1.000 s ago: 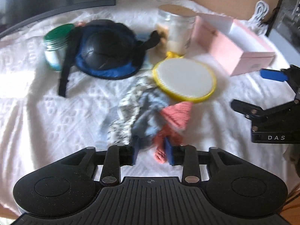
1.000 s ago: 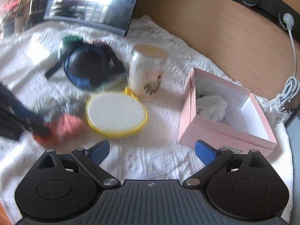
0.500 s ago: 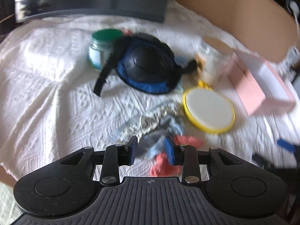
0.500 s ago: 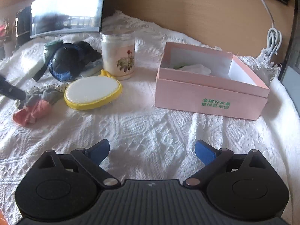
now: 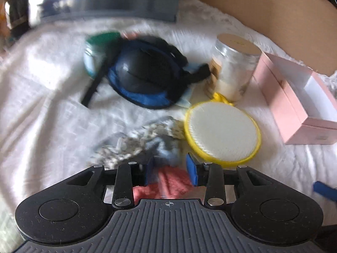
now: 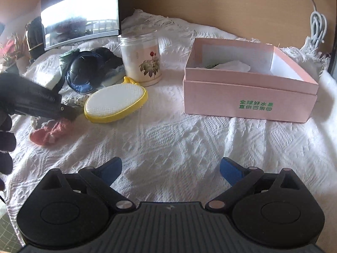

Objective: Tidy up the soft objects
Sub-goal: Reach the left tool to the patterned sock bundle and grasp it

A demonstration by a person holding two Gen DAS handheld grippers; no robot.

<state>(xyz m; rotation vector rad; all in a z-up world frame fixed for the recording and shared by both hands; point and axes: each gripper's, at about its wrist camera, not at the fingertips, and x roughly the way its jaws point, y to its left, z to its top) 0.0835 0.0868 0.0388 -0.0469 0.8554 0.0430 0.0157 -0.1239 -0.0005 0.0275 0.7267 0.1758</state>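
A coral-red knit cloth (image 5: pixel 168 183) lies on the white bedspread between the blue pads of my left gripper (image 5: pixel 171 171), whose jaws stand partly open around it. A patterned grey-blue cloth (image 5: pixel 143 143) lies just beyond. In the right wrist view the left gripper (image 6: pixel 69 112) hangs over the red cloth (image 6: pixel 52 130). My right gripper (image 6: pixel 170 169) is wide open and empty above the bedspread. The open pink box (image 6: pixel 250 92) holds white tissue.
A yellow-rimmed round pad (image 5: pixel 222 132), a floral jar (image 6: pixel 141 61), a black-and-blue cap (image 5: pixel 147 76) and a green-lidded jar (image 5: pixel 99 50) sit beyond the cloths. A monitor (image 6: pixel 80 12) and wooden headboard (image 6: pixel 210 2) stand behind. A white cable (image 6: pixel 317 27) hangs right.
My left gripper has moved in over the red cloth, its pads now wider apart around it. My right gripper has drawn back and dropped low, facing the pink box from the side.
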